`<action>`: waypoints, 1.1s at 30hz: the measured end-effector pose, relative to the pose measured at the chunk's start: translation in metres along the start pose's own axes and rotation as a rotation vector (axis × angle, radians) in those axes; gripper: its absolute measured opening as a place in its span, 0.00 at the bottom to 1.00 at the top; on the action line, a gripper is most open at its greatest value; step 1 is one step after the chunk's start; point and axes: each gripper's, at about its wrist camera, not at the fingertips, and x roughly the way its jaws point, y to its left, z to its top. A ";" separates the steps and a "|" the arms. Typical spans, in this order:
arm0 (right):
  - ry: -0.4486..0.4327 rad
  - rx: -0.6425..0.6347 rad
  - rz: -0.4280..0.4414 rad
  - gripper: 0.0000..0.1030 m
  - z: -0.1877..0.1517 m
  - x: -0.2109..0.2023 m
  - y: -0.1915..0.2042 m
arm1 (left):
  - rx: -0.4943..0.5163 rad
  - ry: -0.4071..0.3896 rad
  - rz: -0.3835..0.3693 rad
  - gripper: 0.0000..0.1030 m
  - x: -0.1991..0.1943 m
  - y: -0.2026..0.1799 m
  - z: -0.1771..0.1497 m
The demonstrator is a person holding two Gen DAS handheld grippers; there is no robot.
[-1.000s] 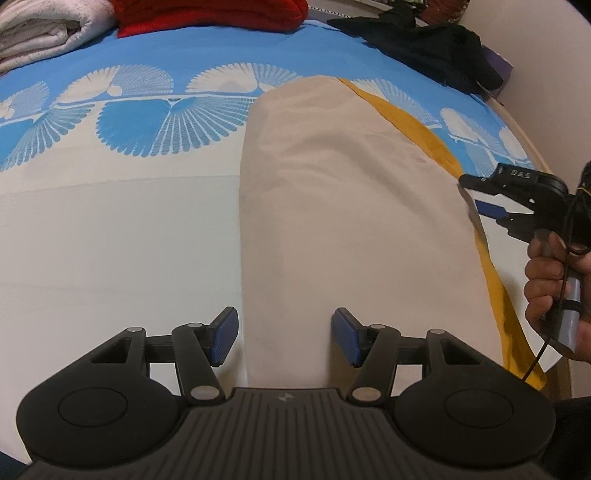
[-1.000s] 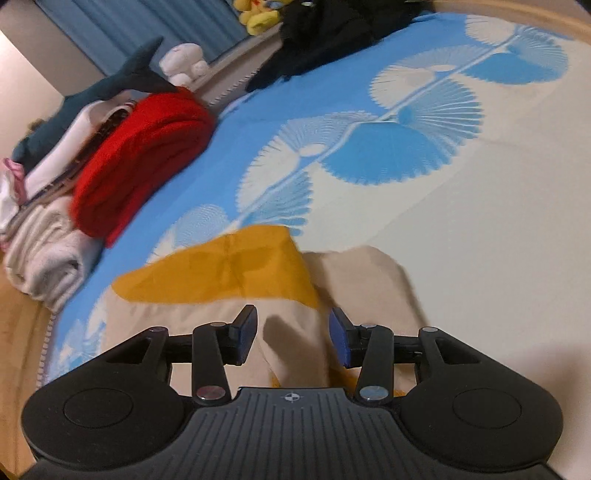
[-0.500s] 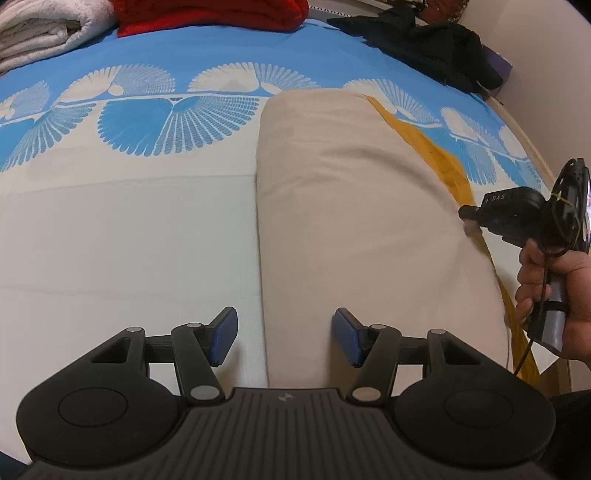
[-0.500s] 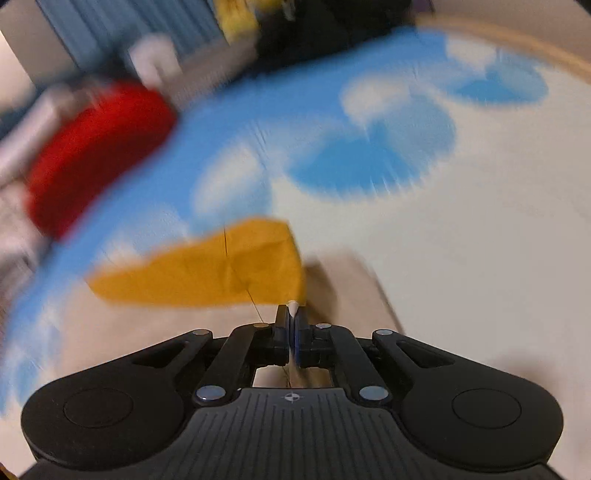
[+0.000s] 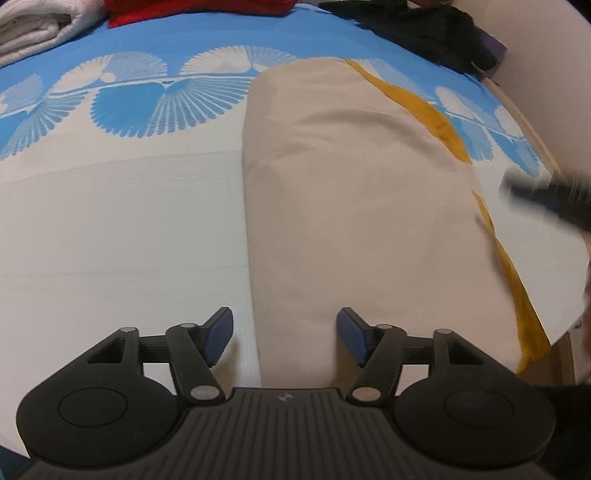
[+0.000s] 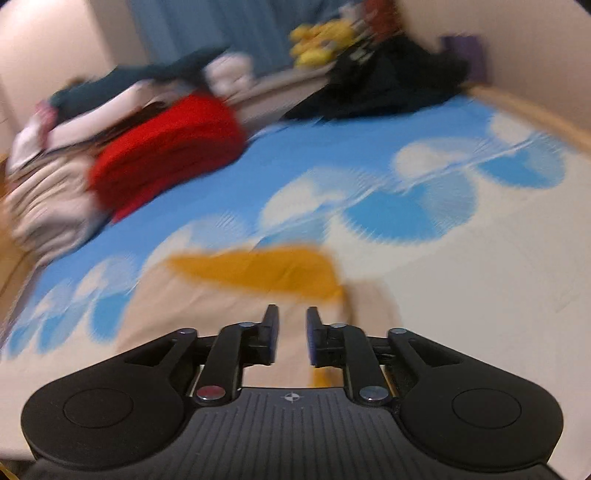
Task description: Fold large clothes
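Left wrist view, left to right: white towels [image 5: 33, 26] and a red stack [image 5: 199, 9] at the far edge of the bed [image 5: 110, 221]; the beige garment [image 5: 351, 206], folded into a long panel with a mustard strip [image 5: 436, 122] along its right side, lying flat on the sheet; a blurred dark shape at the right margin, probably the right gripper [image 5: 546, 195]. The left gripper [image 5: 284, 332] hovers with jaws wide apart, straddling the panel's left near edge and holding nothing.

Right wrist view, heavily blurred: the right gripper [image 6: 290, 332] has its jaws slightly parted with no cloth visible between them, above the garment's mustard end [image 6: 266, 269].

Judged step: between folds, with the lengthwise fold apparently laid. The next move likely calls for both grippers to pinch one short end and carry it over the other, keeping the edges aligned.
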 end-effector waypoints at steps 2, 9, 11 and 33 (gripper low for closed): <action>0.182 -0.093 0.000 0.29 -0.021 0.019 0.004 | -0.026 -0.001 0.008 0.68 0.000 0.001 -0.001; 0.253 -0.094 -0.115 0.29 -0.053 0.035 -0.027 | -0.175 -0.057 -0.045 0.69 -0.021 0.018 0.005; 0.230 -0.097 -0.119 0.30 -0.049 0.030 -0.031 | -0.216 -0.077 -0.071 0.70 -0.026 0.027 0.012; 0.369 0.085 -0.035 0.53 -0.045 0.062 -0.062 | -0.504 0.046 -0.427 0.92 0.147 0.081 0.107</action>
